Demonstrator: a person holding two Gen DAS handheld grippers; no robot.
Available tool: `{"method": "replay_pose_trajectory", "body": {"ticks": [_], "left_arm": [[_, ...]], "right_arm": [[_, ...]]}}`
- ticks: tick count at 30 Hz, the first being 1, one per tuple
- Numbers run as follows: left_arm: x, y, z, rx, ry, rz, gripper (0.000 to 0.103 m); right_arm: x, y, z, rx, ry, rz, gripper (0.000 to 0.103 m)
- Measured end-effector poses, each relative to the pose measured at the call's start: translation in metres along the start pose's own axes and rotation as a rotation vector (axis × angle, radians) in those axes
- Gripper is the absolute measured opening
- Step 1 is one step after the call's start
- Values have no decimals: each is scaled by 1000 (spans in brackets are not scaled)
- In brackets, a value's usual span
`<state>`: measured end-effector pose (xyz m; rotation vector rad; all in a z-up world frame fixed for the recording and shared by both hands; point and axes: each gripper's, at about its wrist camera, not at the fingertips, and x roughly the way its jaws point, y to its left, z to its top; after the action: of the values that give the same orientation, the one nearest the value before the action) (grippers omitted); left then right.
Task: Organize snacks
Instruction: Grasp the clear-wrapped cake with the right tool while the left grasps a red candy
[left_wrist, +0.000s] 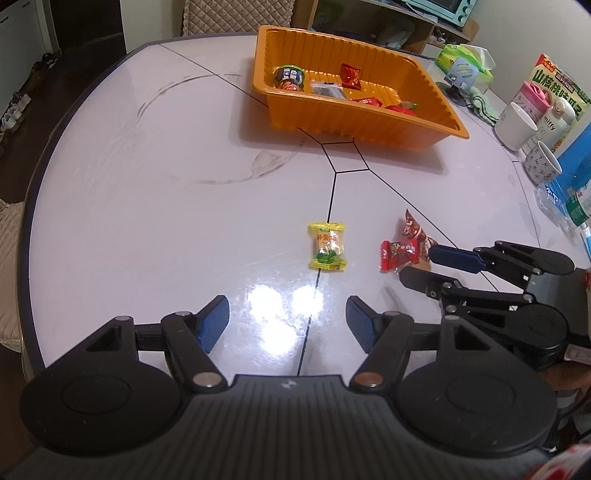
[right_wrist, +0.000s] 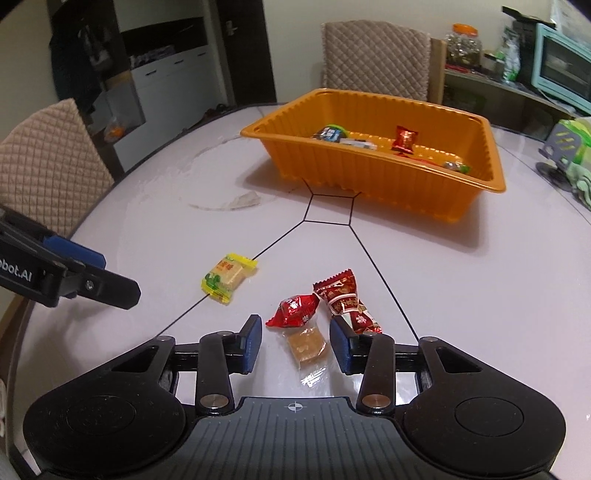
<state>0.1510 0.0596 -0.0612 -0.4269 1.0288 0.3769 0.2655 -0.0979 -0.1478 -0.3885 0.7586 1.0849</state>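
Observation:
An orange tray (left_wrist: 354, 122) (right_wrist: 369, 184) stands at the far side of the white table and holds several wrapped snacks. On the table lie a yellow snack pack (left_wrist: 328, 245) (right_wrist: 229, 277), a bright red candy (left_wrist: 400, 253) (right_wrist: 293, 306), a dark red packet (left_wrist: 412, 225) (right_wrist: 343, 299) and a clear-wrapped brown candy (right_wrist: 306, 345). My right gripper (right_wrist: 295, 345) (left_wrist: 417, 264) is low over the table, open, with the brown candy between its blue pads and a gap on each side. My left gripper (left_wrist: 287, 325) (right_wrist: 120, 277) is open with nothing in it, and the yellow pack lies just ahead of it.
Cups (left_wrist: 515, 125), a pink-lidded bottle (left_wrist: 532, 96), boxes (left_wrist: 554, 79) and a green tissue pack (left_wrist: 465, 59) crowd the table's right side. Quilted chairs (right_wrist: 376, 59) (right_wrist: 48, 162) stand at the far and left edges. The rounded table edge (left_wrist: 33, 192) curves along the left.

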Motion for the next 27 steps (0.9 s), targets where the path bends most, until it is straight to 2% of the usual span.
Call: {"method": "replay_pose_trajectory", "body": {"ticks": [7,11,14,27], "left_arm": [[4,-1,3,6,6,-5,67],[7,-2,5,15,10,-8,67],[11,-5,6,25,8,-11,67],[22,-31,10,156,-38,-44,66]], "right_arm": [[7,1,-2,-50,27,-7,39],[8,3,-6,-75,44,-16,29],[8,4,-8,-82,38,-28,26],[-15,-9,-10,64,21,-21,23]]}}
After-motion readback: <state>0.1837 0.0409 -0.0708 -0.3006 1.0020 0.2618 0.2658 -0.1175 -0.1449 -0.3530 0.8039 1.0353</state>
